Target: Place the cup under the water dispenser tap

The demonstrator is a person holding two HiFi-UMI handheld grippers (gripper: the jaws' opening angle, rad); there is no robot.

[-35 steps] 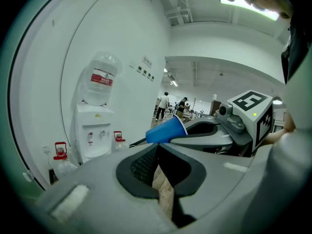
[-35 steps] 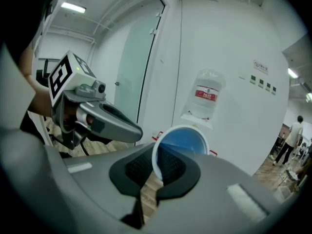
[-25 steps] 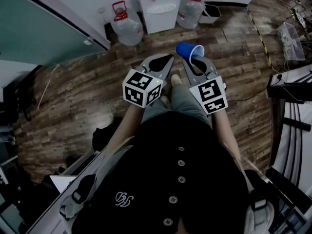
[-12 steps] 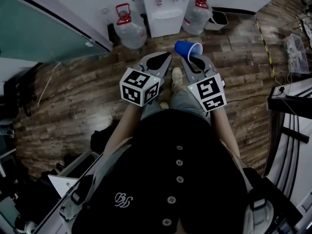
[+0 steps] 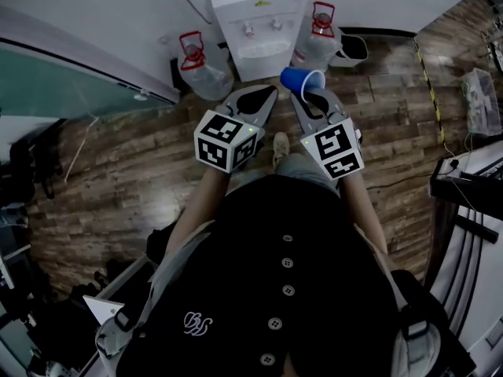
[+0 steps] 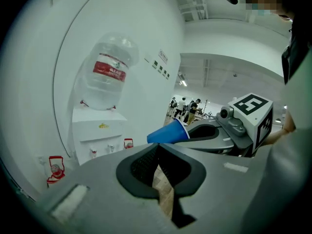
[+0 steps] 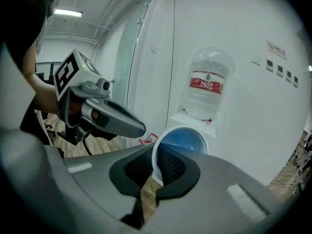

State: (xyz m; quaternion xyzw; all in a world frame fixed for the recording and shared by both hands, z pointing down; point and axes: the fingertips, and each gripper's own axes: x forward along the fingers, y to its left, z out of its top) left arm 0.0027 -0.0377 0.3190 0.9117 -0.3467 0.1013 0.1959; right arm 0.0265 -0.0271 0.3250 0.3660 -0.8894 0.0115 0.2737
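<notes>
The blue cup (image 5: 302, 78) is in the air above the wooden floor (image 5: 134, 155), in front of the white water dispenser (image 5: 255, 10) and not under its taps (image 5: 250, 30). It is tipped over sideways. Its base points toward the dispenser and its open mouth faces back along the tongs, so the right gripper view looks straight into the cup (image 7: 181, 143).

The right gripper (image 5: 308, 96) has its jaws closed down on the cup's white rim, with one pad inside the wall and one outside, so the cup (image 6: 168, 132) is carried by that edge alone. The pinch sits at the tip of the right gripper (image 7: 156, 172).

The left gripper (image 5: 263, 95) rides just beside it on the cup's left. Its tips are together and nothing is caught between them. In its own view, the left gripper (image 6: 159, 145) shows only floor through the gap behind the tips.

An inverted water bottle (image 6: 108, 74) with a red label stands on top of the dispenser (image 6: 100, 130). Two spare bottles with red handles stand on the floor at its sides, one on the left (image 5: 201, 60) and one on the right (image 5: 317, 28).
</notes>
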